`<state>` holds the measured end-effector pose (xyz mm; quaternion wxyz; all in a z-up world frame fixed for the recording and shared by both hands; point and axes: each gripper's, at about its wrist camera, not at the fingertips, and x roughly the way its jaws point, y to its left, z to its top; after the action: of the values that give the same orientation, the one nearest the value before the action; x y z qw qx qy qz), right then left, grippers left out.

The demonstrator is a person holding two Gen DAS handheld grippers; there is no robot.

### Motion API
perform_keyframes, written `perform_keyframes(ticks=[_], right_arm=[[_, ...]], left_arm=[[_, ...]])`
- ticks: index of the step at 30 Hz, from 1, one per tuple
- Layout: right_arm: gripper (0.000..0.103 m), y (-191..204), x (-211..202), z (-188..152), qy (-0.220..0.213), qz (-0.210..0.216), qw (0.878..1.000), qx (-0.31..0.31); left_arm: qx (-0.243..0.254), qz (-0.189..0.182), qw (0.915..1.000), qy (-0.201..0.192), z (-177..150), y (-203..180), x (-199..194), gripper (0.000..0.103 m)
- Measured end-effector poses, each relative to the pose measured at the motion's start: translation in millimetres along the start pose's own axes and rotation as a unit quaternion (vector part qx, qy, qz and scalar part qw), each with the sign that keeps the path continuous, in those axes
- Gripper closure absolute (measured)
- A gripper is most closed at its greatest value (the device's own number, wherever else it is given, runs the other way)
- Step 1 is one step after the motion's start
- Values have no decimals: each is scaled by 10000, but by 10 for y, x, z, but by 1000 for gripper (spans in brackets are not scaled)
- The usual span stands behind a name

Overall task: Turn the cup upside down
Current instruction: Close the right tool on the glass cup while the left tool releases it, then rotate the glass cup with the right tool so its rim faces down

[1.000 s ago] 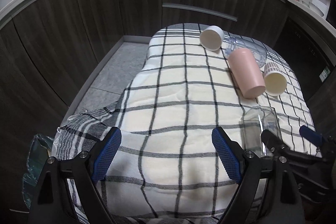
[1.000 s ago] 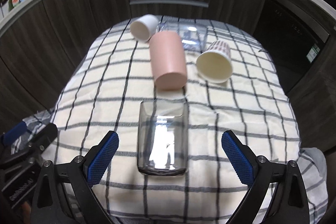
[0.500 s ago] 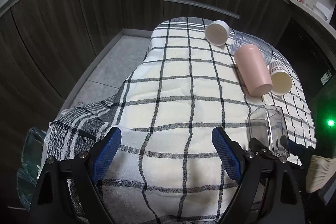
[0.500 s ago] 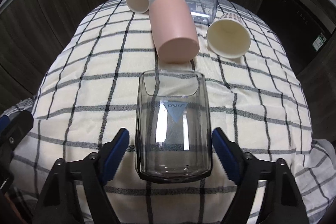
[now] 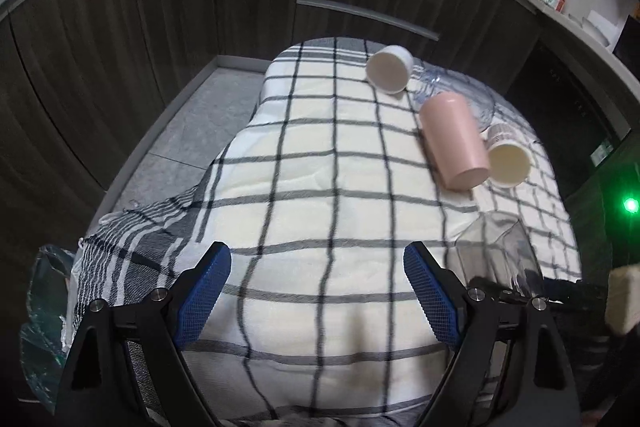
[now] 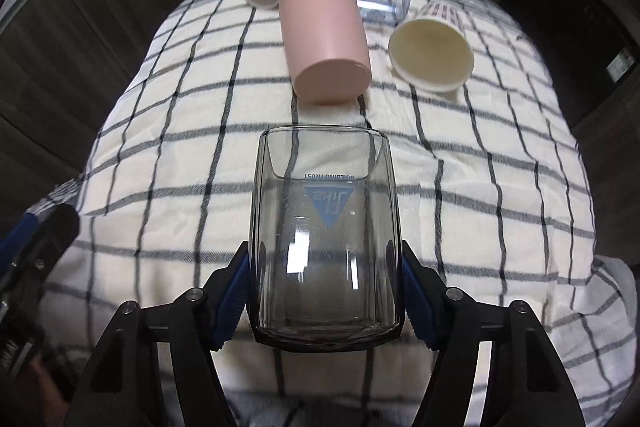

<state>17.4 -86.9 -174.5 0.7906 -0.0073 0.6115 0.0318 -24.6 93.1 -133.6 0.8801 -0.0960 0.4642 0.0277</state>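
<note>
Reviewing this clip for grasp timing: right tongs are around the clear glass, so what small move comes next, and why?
Probably lift the clear glass slightly off the checked cloth: the right tongs already press both its sides, and it needs clearance before being turned over.

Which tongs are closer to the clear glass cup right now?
Right. The right tongs clamp the clear glass cup on both sides. The left tongs are open over the checked cloth, the cup off to their right.
</note>
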Motion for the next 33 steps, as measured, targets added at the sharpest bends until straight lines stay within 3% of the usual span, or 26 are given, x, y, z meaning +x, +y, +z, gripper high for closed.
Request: perform_keyframes(ticks=[4, 7, 12, 18, 20, 25, 33], right_arm=[[35, -129, -53, 104, 808, 96, 9967, -58], [35, -160, -28, 142, 1613, 123, 9866, -208], [36, -126, 86, 269, 2835, 4, 9578, -478], [35, -126, 326, 427, 3896, -89, 9192, -570], [35, -110, 428, 479, 4099, -170, 9095, -678], [35, -148, 582, 635, 4282, -263, 9010, -636], [36, -180, 611, 891, 4119, -268, 9093, -533]], left_arm=[[18, -83, 10000, 3, 83, -117, -60, 13], [-60, -303, 9994, 146, 135, -236, -77, 12], [-375, -498, 9978, 205, 274, -348, -88, 12], [-655, -480, 9967, 7, 487, -291, -85, 12], [-629, -489, 9968, -17, 546, -312, -43, 12], [-509, -425, 9977, -149, 649, -369, 24, 12], [-443, -212, 9974, -532, 799, -336, 95, 12]])
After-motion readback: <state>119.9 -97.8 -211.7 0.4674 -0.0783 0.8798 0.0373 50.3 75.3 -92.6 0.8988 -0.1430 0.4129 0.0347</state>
